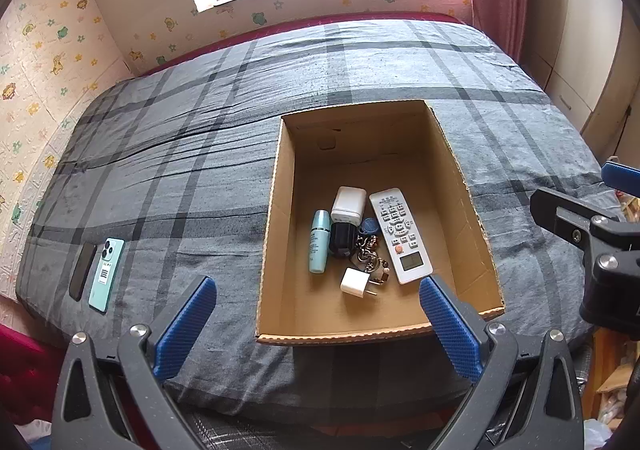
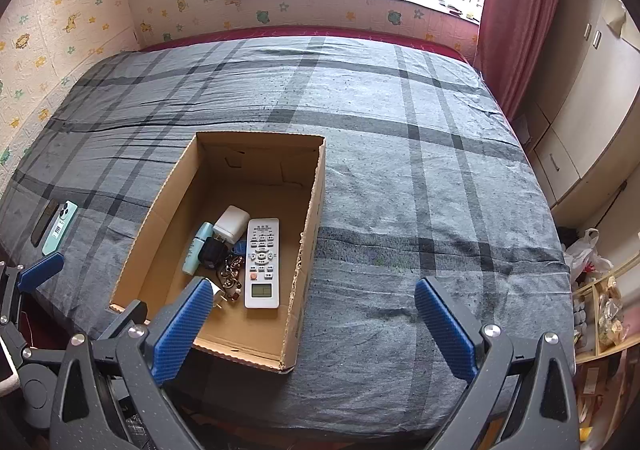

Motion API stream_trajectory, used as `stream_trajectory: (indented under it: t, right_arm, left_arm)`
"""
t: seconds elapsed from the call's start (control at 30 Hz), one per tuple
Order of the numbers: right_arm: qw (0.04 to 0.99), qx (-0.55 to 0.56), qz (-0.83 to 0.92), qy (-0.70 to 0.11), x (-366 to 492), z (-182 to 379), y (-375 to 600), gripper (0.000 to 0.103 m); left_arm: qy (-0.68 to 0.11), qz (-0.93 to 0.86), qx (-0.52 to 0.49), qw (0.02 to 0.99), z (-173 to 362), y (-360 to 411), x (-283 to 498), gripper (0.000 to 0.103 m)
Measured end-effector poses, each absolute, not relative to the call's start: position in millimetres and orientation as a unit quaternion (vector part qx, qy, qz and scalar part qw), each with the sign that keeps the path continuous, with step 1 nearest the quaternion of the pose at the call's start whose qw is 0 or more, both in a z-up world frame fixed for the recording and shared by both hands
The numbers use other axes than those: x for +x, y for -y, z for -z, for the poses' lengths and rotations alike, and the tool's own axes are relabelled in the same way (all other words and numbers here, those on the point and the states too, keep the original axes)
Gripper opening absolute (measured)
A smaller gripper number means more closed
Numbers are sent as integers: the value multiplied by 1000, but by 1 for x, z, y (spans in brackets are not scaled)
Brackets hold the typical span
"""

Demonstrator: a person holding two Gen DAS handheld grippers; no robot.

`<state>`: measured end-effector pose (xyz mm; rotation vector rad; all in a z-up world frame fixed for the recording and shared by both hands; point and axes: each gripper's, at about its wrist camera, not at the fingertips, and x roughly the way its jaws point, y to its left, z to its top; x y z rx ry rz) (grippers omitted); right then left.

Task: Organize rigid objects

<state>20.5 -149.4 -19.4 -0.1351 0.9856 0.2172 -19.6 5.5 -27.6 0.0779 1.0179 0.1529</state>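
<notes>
Left tool (image 1: 316, 314): blue-padded jaws spread wide, holding nothing, poised over the near edge of the box.
Right tool (image 2: 314, 314): blue-padded jaws spread wide, empty, over the bed just right of the box; its left pad overlaps the box's near corner in its own view.
Open brown cardboard box (image 1: 280, 185): sits on the bed, directly ahead of the left tool.
White remote control with grey buttons (image 1: 400, 236): lies flat in the box, right side, display end nearest the tools.
Pale teal cylindrical bottle (image 1: 319, 241): lies in the box, left of the cluster.
White square charger block (image 1: 349, 205): at the far end of the cluster, touching the black item below it.
Small black adapter (image 1: 342, 240): between the bottle and the keys.
Bunch of keys with a blue fob (image 1: 370, 250): beside the remote.
Small white plug cube (image 1: 354, 282): nearest the left tool, inside the box.
Mint-green smartphone, back up (image 1: 106, 274): on the bed outside the box, well left of the left tool.
Slim black phone (image 1: 82, 270): just beside the green one, on its left.
Grey plaid bed cover (image 1: 200, 169): carries everything.
</notes>
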Motion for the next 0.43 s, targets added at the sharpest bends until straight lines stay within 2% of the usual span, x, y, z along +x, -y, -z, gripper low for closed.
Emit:
stream_trajectory:
  t: [0.43]
  right_arm:
    - [872,-65,-105,-474,27,23,150,103]
  left_arm:
    - [-486,-70,43,870,31,-3,-15,103]
